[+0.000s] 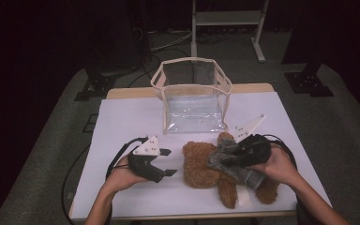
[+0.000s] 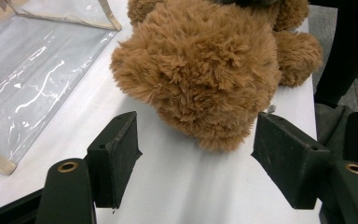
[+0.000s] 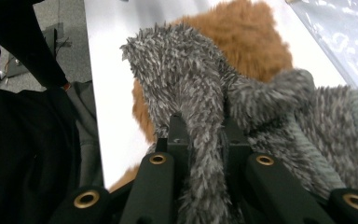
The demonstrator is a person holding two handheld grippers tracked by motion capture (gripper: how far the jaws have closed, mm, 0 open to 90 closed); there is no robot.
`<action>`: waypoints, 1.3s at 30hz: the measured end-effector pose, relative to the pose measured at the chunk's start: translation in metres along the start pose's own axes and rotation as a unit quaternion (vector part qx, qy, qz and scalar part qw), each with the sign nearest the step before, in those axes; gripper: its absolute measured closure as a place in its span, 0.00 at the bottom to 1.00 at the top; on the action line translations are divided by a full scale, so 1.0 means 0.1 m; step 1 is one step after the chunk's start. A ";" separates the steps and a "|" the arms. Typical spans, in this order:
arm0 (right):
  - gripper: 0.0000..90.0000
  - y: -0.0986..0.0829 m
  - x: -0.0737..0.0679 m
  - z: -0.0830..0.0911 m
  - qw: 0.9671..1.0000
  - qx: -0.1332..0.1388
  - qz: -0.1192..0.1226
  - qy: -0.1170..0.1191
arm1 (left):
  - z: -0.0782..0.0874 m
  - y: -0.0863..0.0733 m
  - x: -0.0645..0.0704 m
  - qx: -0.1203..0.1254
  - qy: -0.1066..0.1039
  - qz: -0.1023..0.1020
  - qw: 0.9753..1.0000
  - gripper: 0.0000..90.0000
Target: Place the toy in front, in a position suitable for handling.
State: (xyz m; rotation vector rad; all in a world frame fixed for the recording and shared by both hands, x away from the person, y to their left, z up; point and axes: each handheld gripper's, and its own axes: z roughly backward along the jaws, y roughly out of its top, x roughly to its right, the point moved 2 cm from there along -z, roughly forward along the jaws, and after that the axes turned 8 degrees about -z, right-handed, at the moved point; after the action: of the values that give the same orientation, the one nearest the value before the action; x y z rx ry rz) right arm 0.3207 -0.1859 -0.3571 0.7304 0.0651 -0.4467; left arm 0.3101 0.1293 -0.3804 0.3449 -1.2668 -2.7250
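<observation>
Teddy bear (image 1: 201, 165), brown and fluffy, lies on the white table (image 1: 122, 126) near its front edge, between the two tongs, and a grey fuzzy garment (image 1: 229, 164) is draped over its body. At the left, the left tongs (image 1: 168, 162) are held in the person's left hand (image 1: 122, 176) just beside the bear's head, and they are released: in the left gripper view the two black jaws stand wide apart on both sides of the bear's head (image 2: 200, 70) without touching it. Behind the bear, in the middle of the table, a transparent bag (image 1: 193, 96) with beige trim stands upright with its mouth open to the top; its front wall is just beside the bear. In the left gripper view the bag (image 2: 37, 79) appears at the left of the bear. At the right, the right tongs (image 1: 227, 157) are held by the right hand (image 1: 281, 166) over the bear's body. They are clenched on the grey garment (image 3: 205, 116): in the right gripper view a fold of the fuzzy cloth is pinched between the jaws, and the brown fur (image 3: 247, 42) shows under it.
</observation>
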 end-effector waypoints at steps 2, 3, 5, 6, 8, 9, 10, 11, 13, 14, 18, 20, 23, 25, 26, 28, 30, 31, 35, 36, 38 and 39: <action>0.86 -0.05 -0.02 0.04 1.000 0.004 -0.001 -0.004 | 0.00 0.01 -0.01 0.000 0.000 -0.001 1.000 0.34; 0.86 -0.05 -0.04 0.03 1.000 0.005 -0.001 -0.005 | -0.01 0.01 -0.01 0.001 0.000 0.000 1.000 0.34; 0.86 -0.03 -0.06 -0.02 1.000 0.002 0.006 -0.007 | -0.02 0.03 -0.01 0.000 -0.003 -0.004 1.000 0.34; 0.86 0.00 -0.07 -0.06 1.000 0.002 0.008 -0.005 | -0.02 0.03 -0.01 0.001 -0.002 -0.003 1.000 0.34; 0.86 0.06 -0.08 -0.12 1.000 0.002 0.013 -0.001 | -0.03 0.04 -0.01 0.003 -0.004 -0.005 1.000 0.34; 0.86 0.10 -0.09 -0.16 1.000 0.001 0.016 0.001 | -0.03 0.04 -0.01 0.003 -0.004 -0.005 1.000 0.34; 0.86 0.14 -0.10 -0.21 1.000 0.000 0.020 0.003 | -0.03 0.05 -0.01 0.003 -0.005 -0.007 1.000 0.34; 0.86 0.19 -0.12 -0.25 1.000 -0.001 0.024 0.004 | -0.04 0.05 -0.01 0.004 -0.007 -0.007 1.000 0.34; 0.86 0.29 -0.14 -0.34 0.999 0.000 0.035 0.006 | -0.05 0.06 -0.01 0.005 -0.008 -0.007 1.000 0.34; 0.86 0.33 -0.15 -0.37 0.999 0.001 0.035 0.006 | -0.06 0.06 -0.01 0.004 -0.009 -0.009 1.000 0.34; 0.86 0.44 -0.12 -0.42 0.999 0.002 0.036 -0.010 | -0.07 0.05 0.00 0.002 -0.012 -0.010 1.000 0.34; 0.86 0.45 -0.04 -0.37 0.999 0.008 0.028 -0.022 | -0.07 0.04 0.00 0.001 -0.013 -0.009 1.000 0.34; 0.86 0.39 0.09 -0.27 0.999 0.014 0.011 -0.039 | -0.05 0.02 0.00 0.001 -0.011 -0.007 1.000 0.34; 0.86 0.32 0.14 -0.21 0.999 0.019 0.000 -0.041 | -0.05 0.02 0.00 0.001 -0.009 -0.006 1.000 0.34; 0.86 0.30 0.14 -0.20 0.999 0.018 0.000 -0.043 | -0.05 0.01 0.00 0.000 -0.009 -0.005 1.000 0.34; 0.86 0.28 0.09 -0.19 0.999 0.019 0.002 -0.041 | -0.06 0.02 0.00 0.000 -0.010 -0.005 1.000 0.34; 0.86 0.29 0.00 -0.19 0.999 0.019 0.016 -0.038 | -0.07 0.03 0.00 -0.001 -0.011 -0.007 1.000 0.34; 0.86 0.31 -0.06 -0.20 0.999 0.022 0.022 -0.032 | -0.07 0.03 0.00 -0.001 -0.012 -0.008 1.000 0.34; 0.86 0.39 -0.20 -0.28 0.999 0.026 0.039 -0.017 | -0.06 0.05 0.02 0.004 -0.015 -0.010 1.000 0.33; 0.86 0.41 -0.23 -0.31 0.999 0.024 0.041 -0.013 | -0.05 0.06 0.02 0.006 -0.015 -0.009 1.000 0.33; 0.86 0.44 -0.26 -0.39 0.999 0.017 0.041 -0.007 | -0.05 0.06 0.02 0.006 -0.015 -0.011 1.000 0.33; 0.86 0.44 -0.27 -0.43 0.999 0.012 0.045 -0.003 | -0.04 0.06 0.02 0.005 -0.015 -0.011 1.000 0.33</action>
State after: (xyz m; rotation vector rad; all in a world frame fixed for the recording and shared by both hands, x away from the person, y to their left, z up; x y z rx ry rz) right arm 0.3183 -0.1188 -0.3560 0.7532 0.0218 -0.3639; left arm 0.3095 0.1216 -0.3786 0.3200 -1.2912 -2.7533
